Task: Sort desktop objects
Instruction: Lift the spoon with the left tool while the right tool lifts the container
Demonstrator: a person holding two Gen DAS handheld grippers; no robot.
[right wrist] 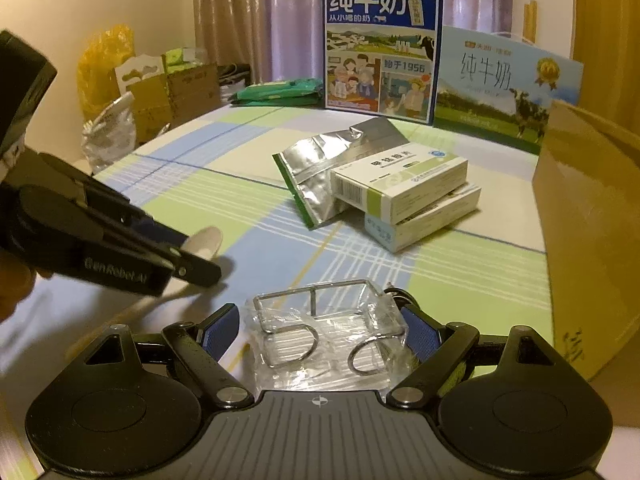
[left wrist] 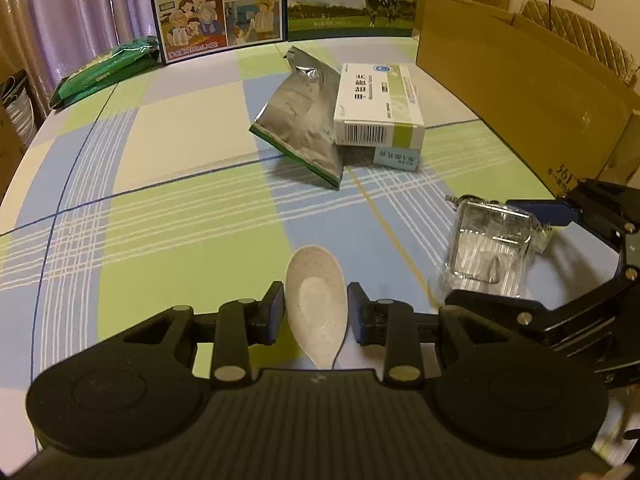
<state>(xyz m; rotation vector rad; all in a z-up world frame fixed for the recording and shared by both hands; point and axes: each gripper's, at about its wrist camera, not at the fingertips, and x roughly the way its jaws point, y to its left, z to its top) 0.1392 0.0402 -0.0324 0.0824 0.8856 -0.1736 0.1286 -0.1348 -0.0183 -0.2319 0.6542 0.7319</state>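
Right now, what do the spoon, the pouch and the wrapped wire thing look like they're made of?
Spoon: matte speckled off-white, probably plastic or a fibre composite. Pouch: crinkled silver foil laminate, shiny creases, green edge. Wire rack: thin bright metal wire, likely steel, under clear glossy plastic film.

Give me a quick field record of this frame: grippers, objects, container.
left gripper: straddles a beige spoon, pads close at its sides, contact unclear
right gripper: straddles a plastic-wrapped wire rack, grip unclear
centre pile: silver foil pouch leaning against two stacked medicine boxes
container: open cardboard box, right side
backdrop: milk cartons, green packets
surface: plaid tablecloth
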